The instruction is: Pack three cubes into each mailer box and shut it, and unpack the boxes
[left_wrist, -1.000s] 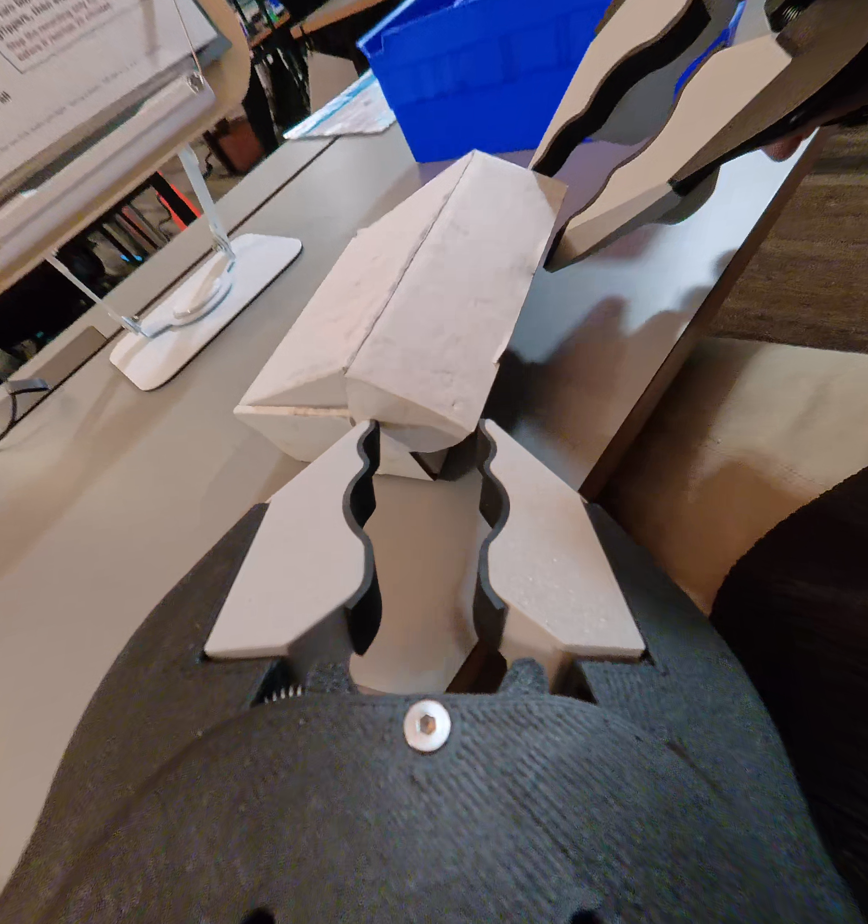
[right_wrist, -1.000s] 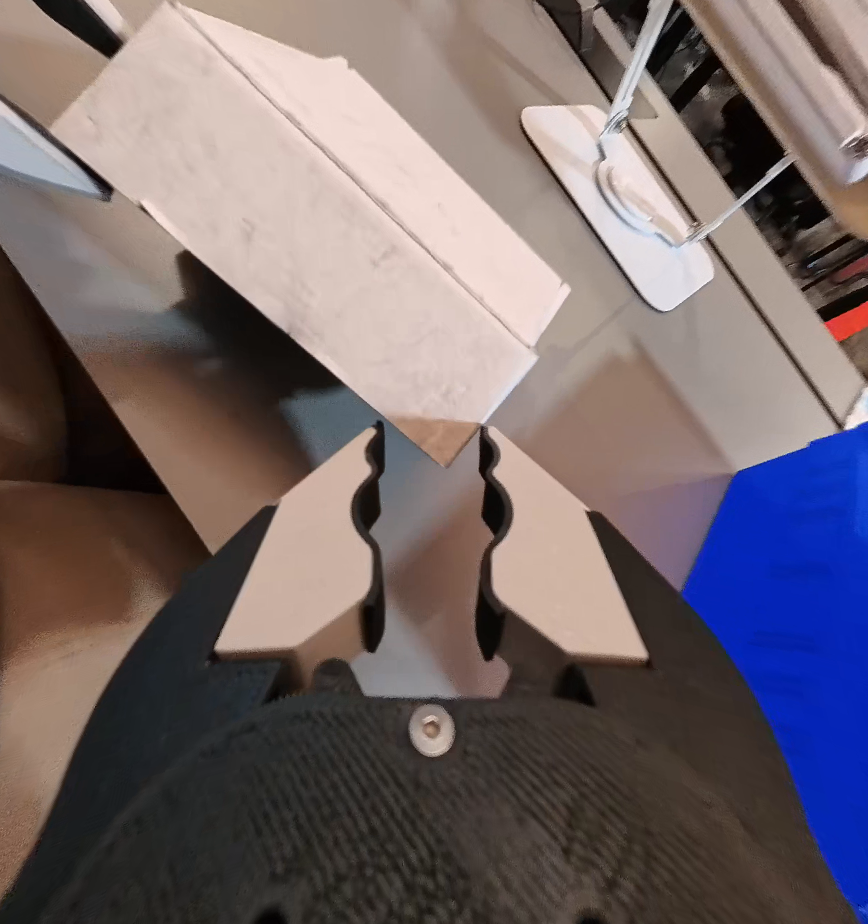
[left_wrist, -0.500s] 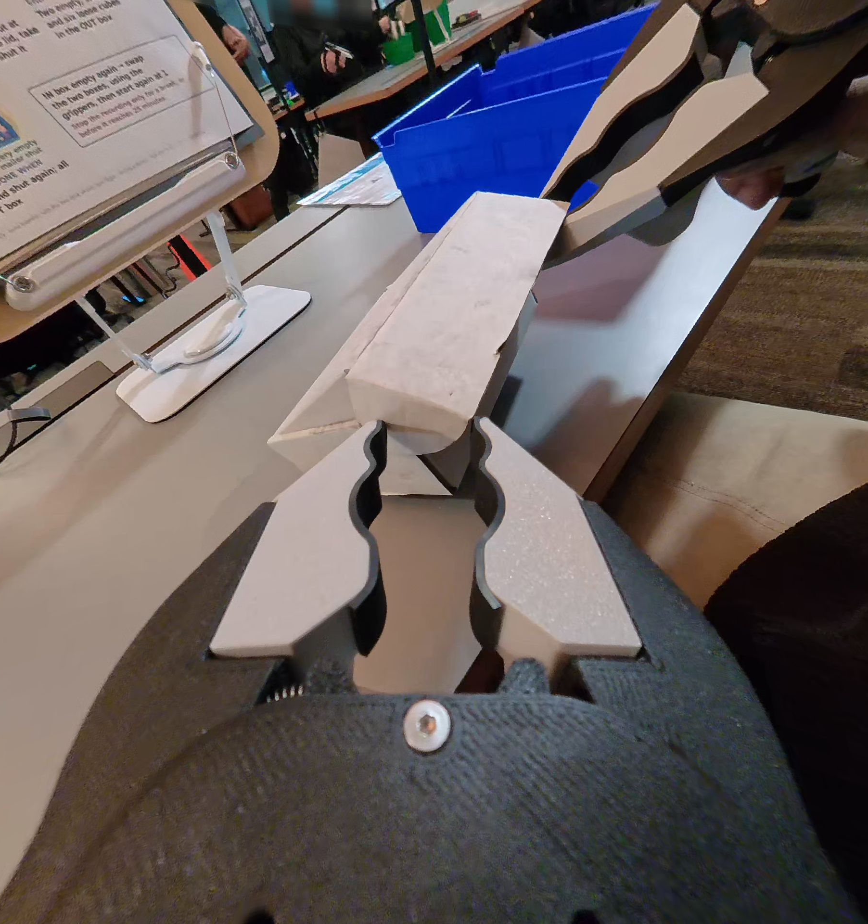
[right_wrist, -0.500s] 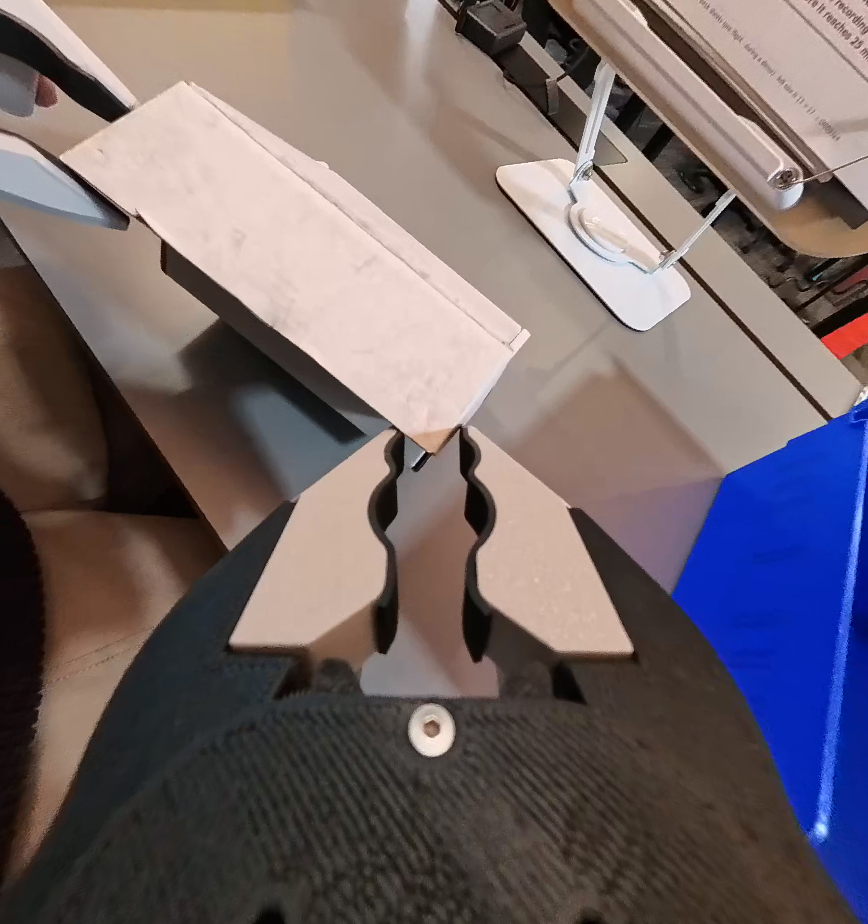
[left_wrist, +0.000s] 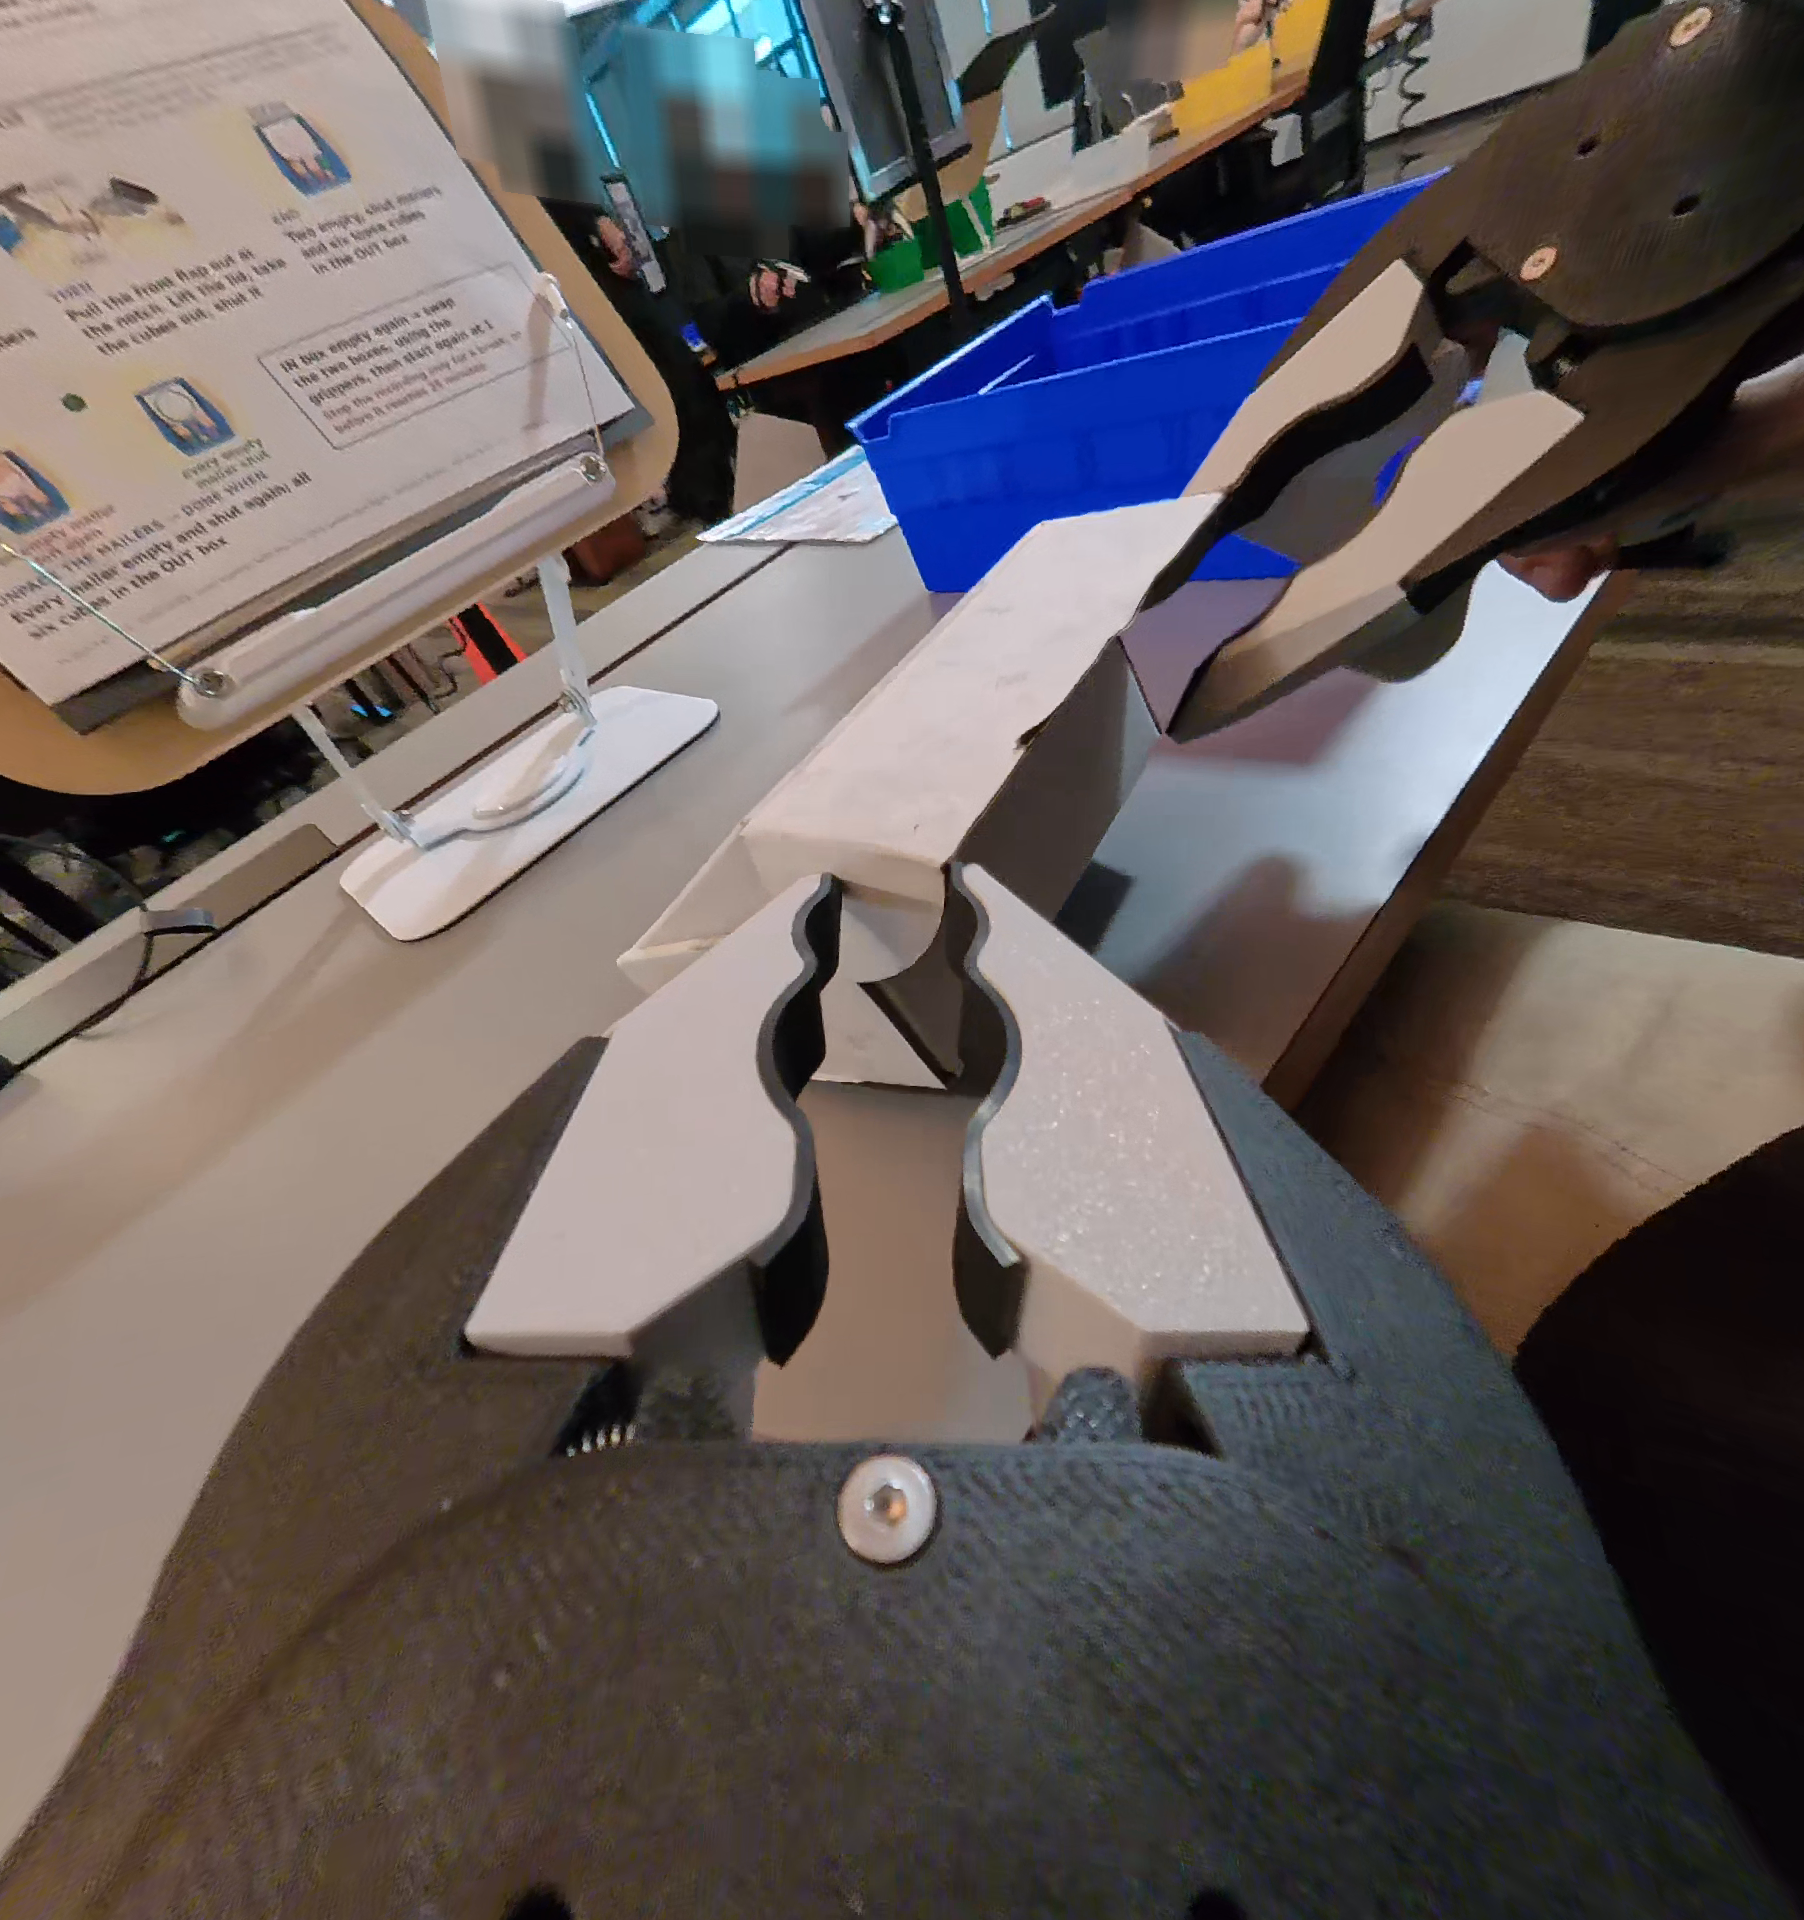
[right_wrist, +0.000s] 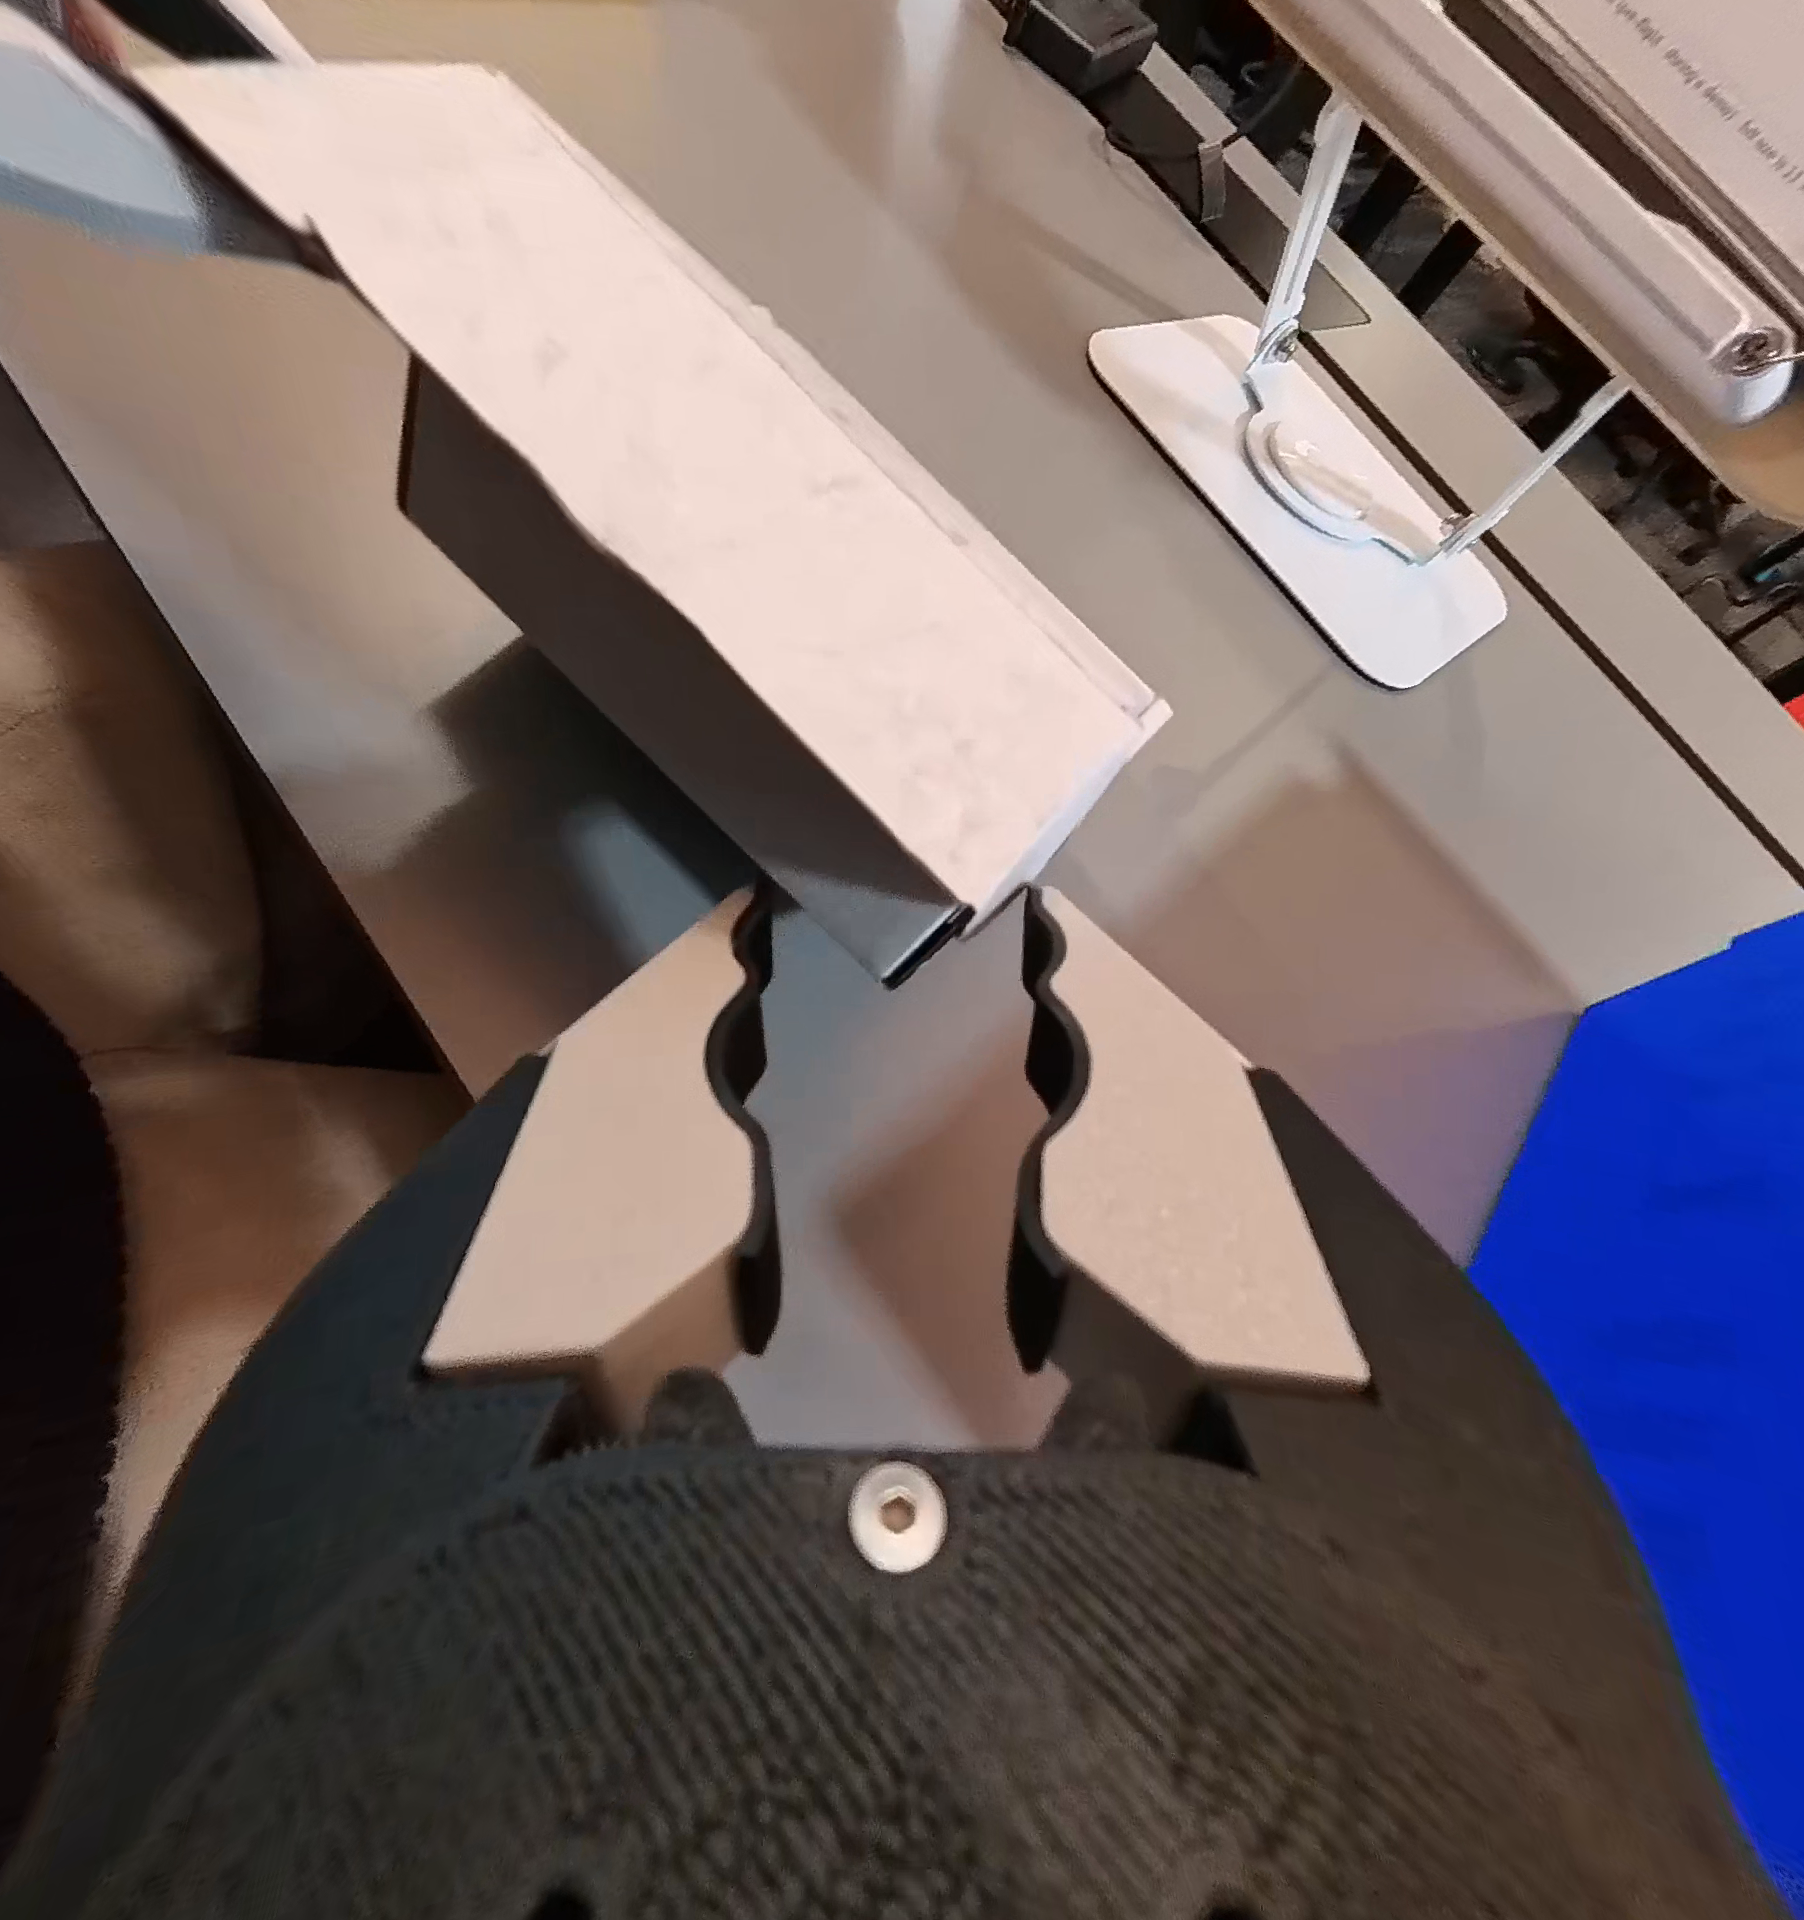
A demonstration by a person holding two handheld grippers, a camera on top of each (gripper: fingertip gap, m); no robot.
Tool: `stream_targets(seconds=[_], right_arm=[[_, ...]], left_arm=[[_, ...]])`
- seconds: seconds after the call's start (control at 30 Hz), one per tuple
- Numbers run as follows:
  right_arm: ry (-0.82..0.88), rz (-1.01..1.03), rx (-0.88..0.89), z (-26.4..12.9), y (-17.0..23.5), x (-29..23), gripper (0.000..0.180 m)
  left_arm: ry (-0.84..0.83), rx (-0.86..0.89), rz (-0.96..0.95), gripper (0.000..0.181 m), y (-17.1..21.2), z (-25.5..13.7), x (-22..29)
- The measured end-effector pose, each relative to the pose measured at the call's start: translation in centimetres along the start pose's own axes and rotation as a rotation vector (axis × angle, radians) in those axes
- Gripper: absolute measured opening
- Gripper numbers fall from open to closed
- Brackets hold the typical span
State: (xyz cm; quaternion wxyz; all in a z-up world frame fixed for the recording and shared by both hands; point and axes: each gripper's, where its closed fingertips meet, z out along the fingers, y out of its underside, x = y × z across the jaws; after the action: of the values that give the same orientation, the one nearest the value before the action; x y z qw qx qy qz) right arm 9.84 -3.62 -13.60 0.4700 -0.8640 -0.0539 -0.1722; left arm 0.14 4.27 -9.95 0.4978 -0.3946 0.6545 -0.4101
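Observation:
A white mailer box [left_wrist: 981,707], closed, hangs tilted above the grey table [left_wrist: 150,1143], held at both ends. My left gripper [left_wrist: 893,888] is shut on the box's near corner, with a rounded flap edge between its fingertips. My right gripper [left_wrist: 1178,649] clamps the far end, one finger on top and one underneath. In the right wrist view the box [right_wrist: 732,499] runs away from my right gripper [right_wrist: 890,909], whose fingertips sit on either side of its corner. The left gripper [right_wrist: 67,197] is a blur at the far end. No cubes show.
A blue bin [left_wrist: 1085,436] stands at the table's far right, also in the right wrist view [right_wrist: 1708,1299]. A stand with an instruction sheet [left_wrist: 254,364] has its white base [right_wrist: 1293,520] behind the box. The table edge and a person's lap [left_wrist: 1552,1091] lie beside it.
The box has risen off the table and rolled so its dark side faces the person. My right gripper's jaws have widened from the corner tip to span the box's thickness. Left grip unchanged.

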Motion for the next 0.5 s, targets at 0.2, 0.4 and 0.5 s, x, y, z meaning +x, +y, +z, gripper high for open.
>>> stream_targets(seconds=[0.2,0.4,0.5], right_arm=[[0.004,0.016,-0.019,0.6,0.3,-0.1,0.057],[-0.065,0.146,-0.081,2.4,1.5,-1.2,0.068],[-0.032,0.123,-0.15,2.8,2.8,-0.9,0.062]], left_arm=[[-0.03,0.019,-0.019,0.013,-0.3,-0.2,-0.7],[-0.04,0.03,-0.021,0.012,-0.7,-0.2,-0.7],[-0.047,0.036,-0.049,0.011,-0.8,-0.3,-1.0]])
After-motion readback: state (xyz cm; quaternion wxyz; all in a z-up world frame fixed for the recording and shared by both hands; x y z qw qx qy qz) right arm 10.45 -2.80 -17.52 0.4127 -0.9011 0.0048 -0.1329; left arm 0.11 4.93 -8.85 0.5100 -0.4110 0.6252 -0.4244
